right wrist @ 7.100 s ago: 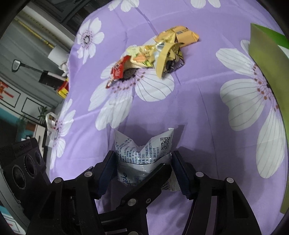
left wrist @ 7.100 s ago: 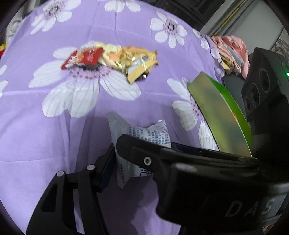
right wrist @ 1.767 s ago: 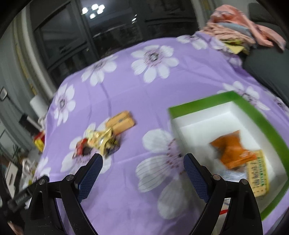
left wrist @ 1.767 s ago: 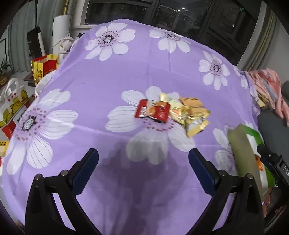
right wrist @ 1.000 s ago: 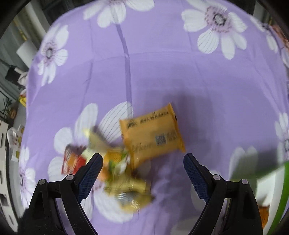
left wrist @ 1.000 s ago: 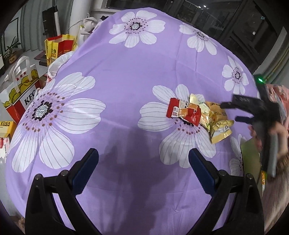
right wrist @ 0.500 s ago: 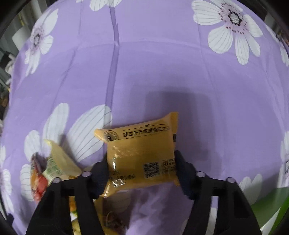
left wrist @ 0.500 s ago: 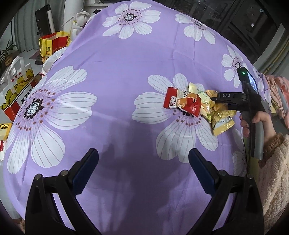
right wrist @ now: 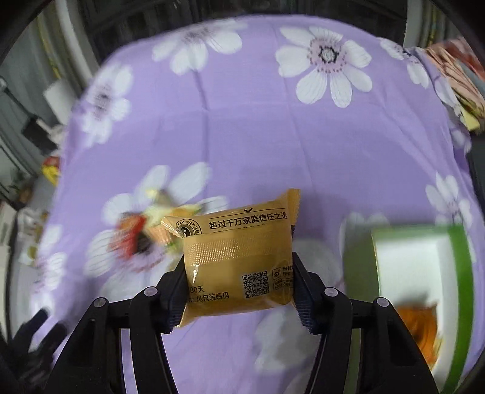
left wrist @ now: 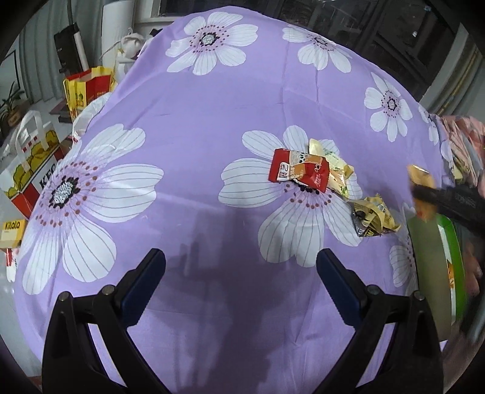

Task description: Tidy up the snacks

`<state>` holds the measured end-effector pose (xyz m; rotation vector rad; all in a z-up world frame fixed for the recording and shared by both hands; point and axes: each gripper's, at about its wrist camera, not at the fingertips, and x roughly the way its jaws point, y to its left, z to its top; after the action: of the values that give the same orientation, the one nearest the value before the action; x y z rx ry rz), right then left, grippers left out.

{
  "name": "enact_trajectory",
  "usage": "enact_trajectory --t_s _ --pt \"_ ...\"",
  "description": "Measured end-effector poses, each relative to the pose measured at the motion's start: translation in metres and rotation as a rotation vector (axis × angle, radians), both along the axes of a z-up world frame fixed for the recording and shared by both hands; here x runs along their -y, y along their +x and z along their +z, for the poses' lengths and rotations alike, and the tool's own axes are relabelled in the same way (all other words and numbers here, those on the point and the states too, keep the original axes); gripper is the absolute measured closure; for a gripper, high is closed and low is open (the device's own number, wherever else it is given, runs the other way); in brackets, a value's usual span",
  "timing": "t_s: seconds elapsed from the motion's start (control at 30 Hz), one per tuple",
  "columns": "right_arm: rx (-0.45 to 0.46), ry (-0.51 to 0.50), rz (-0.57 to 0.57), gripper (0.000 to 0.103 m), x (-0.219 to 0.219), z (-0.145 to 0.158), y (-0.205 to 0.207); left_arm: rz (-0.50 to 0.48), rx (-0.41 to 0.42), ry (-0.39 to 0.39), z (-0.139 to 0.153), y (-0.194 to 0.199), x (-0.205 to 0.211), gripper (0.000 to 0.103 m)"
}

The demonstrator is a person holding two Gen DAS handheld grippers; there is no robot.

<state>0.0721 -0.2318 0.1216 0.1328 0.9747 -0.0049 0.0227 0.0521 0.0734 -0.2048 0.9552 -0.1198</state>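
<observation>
Right gripper (right wrist: 239, 285) clamps puffy mustard-yellow snack packet (right wrist: 236, 257); black print, perhaps QR code.

A purple cloth (left wrist: 188, 121) printed with large white flowers covers the surface filling both views. Dark windows (left wrist: 348, 18) with black frames run across the top of the left wrist frame. At the left edge, paper bags (left wrist: 33, 163) in red, yellow and white stand on a pale floor (left wrist: 45, 106). Folded pink fabric (right wrist: 454, 72) lies at upper right of the right wrist frame.
</observation>
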Motion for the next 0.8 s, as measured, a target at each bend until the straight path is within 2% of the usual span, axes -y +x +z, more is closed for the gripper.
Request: enact_trajectory --t_s 0.1,0.17,0.33,0.4,0.47,0.53,0.57,0.7,0.8 --pt "-0.012 0.099 0.029 0.042 -0.017 -0.011 -0.040 -0.006 0.007 0.002 0.002 -0.003 0.001 0.003" --pt "-0.042 0.128 0.045 0.042 -0.034 -0.028 -0.046 -0.005 0.007 0.006 0.001 -0.004 0.001 0.003" --pt "-0.191 0.170 0.067 0.041 -0.065 -0.079 -0.063 -0.011 0.006 0.012 0.000 -0.007 0.005 0.003" --pt "-0.258 0.141 0.073 0.040 -0.072 -0.095 -0.066 -0.010 0.002 0.015 0.000 -0.009 0.007 0.003" --pt "-0.219 0.085 0.095 0.037 -0.079 -0.095 -0.073 -0.009 0.006 0.022 0.000 -0.012 0.010 0.003" --pt "-0.200 0.087 0.114 0.025 -0.080 -0.091 -0.077 -0.023 0.007 0.025 0.000 -0.013 0.014 0.003" --pt "-0.181 0.110 0.120 0.023 -0.078 -0.086 -0.080 -0.033 0.005 0.024 0.000 -0.014 0.016 0.003" --pt "-0.117 0.165 0.116 0.022 -0.059 -0.069 -0.087 -0.038 -0.008 -0.008 -0.001 -0.017 0.019 0.004" --pt "-0.074 0.211 0.071 0.022 -0.038 -0.063 -0.090 -0.063 -0.051 -0.076 -0.005 -0.018 0.022 0.004"
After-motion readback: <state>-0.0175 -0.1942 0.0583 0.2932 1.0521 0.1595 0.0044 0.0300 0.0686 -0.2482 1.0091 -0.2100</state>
